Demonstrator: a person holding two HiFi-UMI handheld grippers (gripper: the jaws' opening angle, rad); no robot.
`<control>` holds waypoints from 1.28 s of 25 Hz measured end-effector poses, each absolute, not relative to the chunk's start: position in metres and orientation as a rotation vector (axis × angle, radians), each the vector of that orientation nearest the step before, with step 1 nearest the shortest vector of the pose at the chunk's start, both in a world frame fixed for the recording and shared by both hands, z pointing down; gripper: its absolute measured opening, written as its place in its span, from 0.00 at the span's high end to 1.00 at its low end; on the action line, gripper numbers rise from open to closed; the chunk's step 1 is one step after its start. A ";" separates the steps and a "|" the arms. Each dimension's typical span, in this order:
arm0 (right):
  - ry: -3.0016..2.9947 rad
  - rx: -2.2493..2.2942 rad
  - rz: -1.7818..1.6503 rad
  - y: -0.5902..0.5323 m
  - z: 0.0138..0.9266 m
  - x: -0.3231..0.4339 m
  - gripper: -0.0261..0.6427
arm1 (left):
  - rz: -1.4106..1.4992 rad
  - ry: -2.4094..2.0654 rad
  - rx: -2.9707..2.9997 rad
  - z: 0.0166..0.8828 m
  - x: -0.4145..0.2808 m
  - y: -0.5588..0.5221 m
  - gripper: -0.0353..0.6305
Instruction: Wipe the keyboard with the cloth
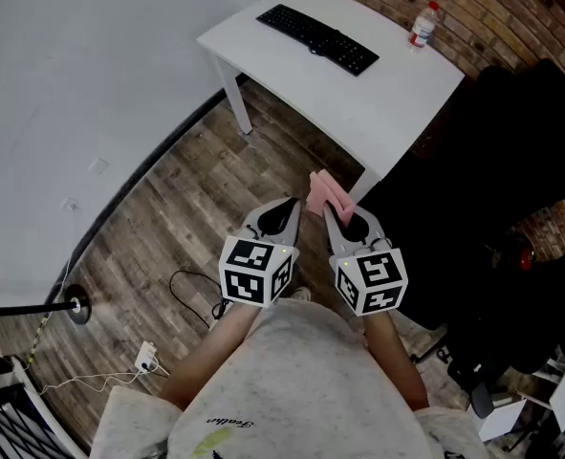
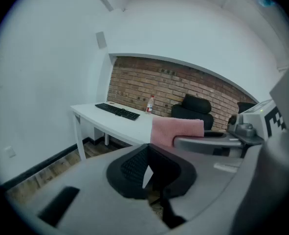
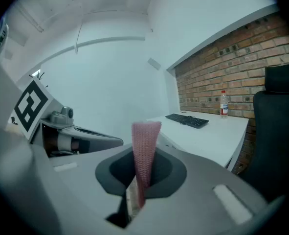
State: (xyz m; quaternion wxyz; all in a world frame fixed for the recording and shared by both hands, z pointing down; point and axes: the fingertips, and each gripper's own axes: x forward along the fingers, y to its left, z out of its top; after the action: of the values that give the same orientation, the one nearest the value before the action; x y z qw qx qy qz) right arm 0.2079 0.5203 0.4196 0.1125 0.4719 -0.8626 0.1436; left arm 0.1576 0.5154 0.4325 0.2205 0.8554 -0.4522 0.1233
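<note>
A black keyboard [image 1: 317, 38] lies near the far end of a white desk [image 1: 387, 103], well ahead of both grippers. My right gripper [image 1: 328, 208] is shut on a folded pink cloth [image 1: 322, 193], which sticks up from between its jaws [image 3: 144, 151]. My left gripper [image 1: 292, 204] is beside it on the left, shut with nothing in it. Both are held close to the person's body, over the wooden floor and short of the desk. From the left gripper view the cloth [image 2: 176, 130] and keyboard [image 2: 118, 111] show; the right gripper view also shows the keyboard [image 3: 187, 120].
A plastic bottle [image 1: 423, 25] with a red cap stands on the desk past the keyboard. A black office chair [image 1: 516, 132] stands at the right of the desk. A brick wall runs behind. Cables [image 1: 191, 290] and a white plug [image 1: 146, 357] lie on the floor at the left.
</note>
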 end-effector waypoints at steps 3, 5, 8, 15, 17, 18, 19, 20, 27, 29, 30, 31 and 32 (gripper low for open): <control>-2.533 1.396 0.425 0.521 0.420 0.210 0.92 | 0.346 -1.239 2.365 0.434 0.161 0.517 0.96; -2.537 1.398 0.432 0.520 0.420 0.210 0.92 | 0.349 -1.234 2.365 0.435 0.162 0.516 0.96; -2.539 1.393 0.438 0.515 0.422 0.208 0.92 | 0.346 -1.232 2.366 0.435 0.161 0.510 0.96; -2.540 1.359 0.459 0.491 0.431 0.187 0.92 | 0.336 -1.241 2.347 0.441 0.141 0.485 0.96; -2.539 1.350 0.464 0.479 0.433 0.179 0.92 | 0.328 -1.241 2.344 0.443 0.133 0.472 0.96; -2.538 1.349 0.464 0.472 0.434 0.174 0.92 | 0.325 -1.240 2.344 0.443 0.129 0.464 0.96; -2.535 1.349 0.463 0.465 0.435 0.170 0.92 | 0.321 -1.237 2.345 0.444 0.125 0.456 0.96; -2.530 1.351 0.464 0.457 0.435 0.165 0.92 | 0.319 -1.232 2.344 0.445 0.120 0.447 0.96; -2.492 1.380 0.479 0.390 0.438 0.126 0.92 | 0.310 -1.181 2.341 0.450 0.084 0.379 0.96; -2.476 1.394 0.482 0.369 0.438 0.117 0.92 | 0.307 -1.165 2.345 0.450 0.074 0.357 0.96; -2.470 1.401 0.484 0.359 0.438 0.111 0.92 | 0.305 -1.159 2.348 0.449 0.068 0.346 0.96; -2.466 1.407 0.485 0.349 0.437 0.105 0.92 | 0.303 -1.155 2.350 0.448 0.061 0.336 0.96; -2.461 1.412 0.487 0.338 0.437 0.099 0.92 | 0.300 -1.152 2.352 0.448 0.054 0.326 0.96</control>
State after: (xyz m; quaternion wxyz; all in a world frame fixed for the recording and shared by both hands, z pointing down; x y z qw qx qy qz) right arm 0.0989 0.3385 0.4370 0.1308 0.4863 -0.8475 0.1675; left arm 0.0545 0.3258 0.4476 0.2501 0.8638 -0.4231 0.1103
